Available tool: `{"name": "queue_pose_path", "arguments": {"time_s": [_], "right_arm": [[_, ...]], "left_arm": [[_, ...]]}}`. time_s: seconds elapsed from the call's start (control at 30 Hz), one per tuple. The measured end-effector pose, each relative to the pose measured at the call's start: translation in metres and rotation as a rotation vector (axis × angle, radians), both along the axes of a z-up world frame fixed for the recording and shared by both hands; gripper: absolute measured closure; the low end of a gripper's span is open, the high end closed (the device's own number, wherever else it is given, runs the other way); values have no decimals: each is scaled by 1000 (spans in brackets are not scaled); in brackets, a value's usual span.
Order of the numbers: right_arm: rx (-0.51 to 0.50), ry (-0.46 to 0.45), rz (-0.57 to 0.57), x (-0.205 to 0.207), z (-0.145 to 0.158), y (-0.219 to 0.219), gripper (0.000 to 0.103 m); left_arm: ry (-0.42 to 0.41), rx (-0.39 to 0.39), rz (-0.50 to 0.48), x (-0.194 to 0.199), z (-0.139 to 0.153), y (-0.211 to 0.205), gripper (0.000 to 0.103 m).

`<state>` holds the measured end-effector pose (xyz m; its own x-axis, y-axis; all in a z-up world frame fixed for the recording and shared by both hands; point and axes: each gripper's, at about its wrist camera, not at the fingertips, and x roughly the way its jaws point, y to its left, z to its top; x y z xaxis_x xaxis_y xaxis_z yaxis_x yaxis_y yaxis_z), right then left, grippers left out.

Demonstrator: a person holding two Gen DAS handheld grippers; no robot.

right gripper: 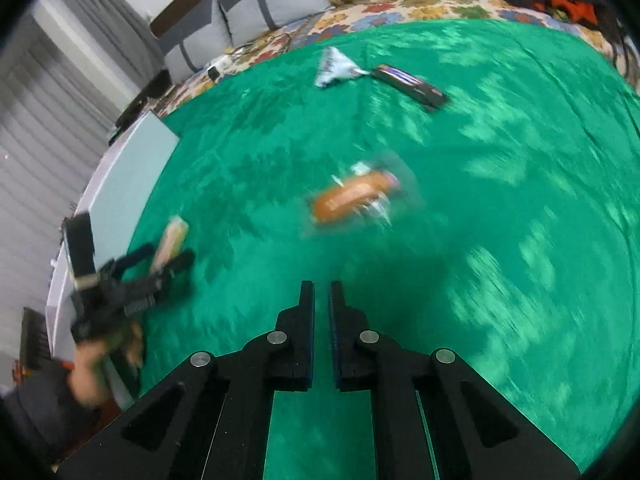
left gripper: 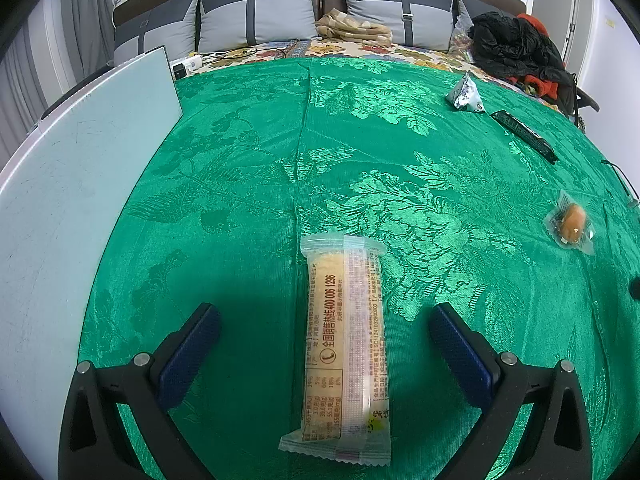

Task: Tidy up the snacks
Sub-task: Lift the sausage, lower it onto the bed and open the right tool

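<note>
Green cloth (left gripper: 240, 160) carries four snacks, well apart, none gathered yet. Long wafer pack (left gripper: 346, 344) lies between the wide-open, empty left gripper (left gripper: 324, 322). Right gripper (right gripper: 321, 294) is closed on nothing. Bun (right gripper: 352, 196), foil pouch (left gripper: 466, 94) and dark bar (left gripper: 524, 134) wait. Right view blurred; bun wrapper probably clear plastic.

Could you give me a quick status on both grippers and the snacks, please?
Left gripper open, jaws astride the long cake bar, not touching. Right gripper shut, empty. Wrapped bun, silver pouch, dark bar loose on the green cloth. Nothing in the way.
</note>
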<state>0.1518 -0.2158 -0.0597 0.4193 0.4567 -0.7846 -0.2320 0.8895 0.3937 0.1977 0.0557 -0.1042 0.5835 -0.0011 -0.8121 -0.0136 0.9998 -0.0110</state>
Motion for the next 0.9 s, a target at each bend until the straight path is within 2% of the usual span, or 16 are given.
{"name": "queue_pose_path", "arguments": {"time_s": [0.03, 0.1, 0.13, 0.17, 0.27, 0.4, 0.53, 0.6, 0.73, 0.8, 0.9], "right_arm": [[-7, -6, -10, -5, 0, -5, 89], [-22, -21, -49, -13, 0, -18, 71], [-13, -19, -73, -13, 1, -23, 56], [-5, -18, -87, -12, 2, -23, 54], [49, -8, -117, -3, 6, -17, 54], [115, 57, -221, 34, 2, 1, 54], [19, 161, -298, 83, -14, 35, 51], [-63, 130, -325, 93, -12, 50, 42], [-253, 56, -268, 97, -13, 86, 41], [-312, 5, -187, 89, -14, 97, 53], [-375, -84, -13, 72, -14, 108, 60]], "left_arm": [[0, 0, 0, 0, 0, 0, 0], [0, 0, 0, 0, 0, 0, 0], [0, 0, 0, 0, 0, 0, 0], [0, 0, 0, 0, 0, 0, 0], [0, 0, 0, 0, 0, 0, 0], [0, 0, 0, 0, 0, 0, 0], [0, 0, 0, 0, 0, 0, 0], [0, 0, 0, 0, 0, 0, 0], [0, 0, 0, 0, 0, 0, 0], [0, 0, 0, 0, 0, 0, 0], [0, 0, 0, 0, 0, 0, 0]]}}
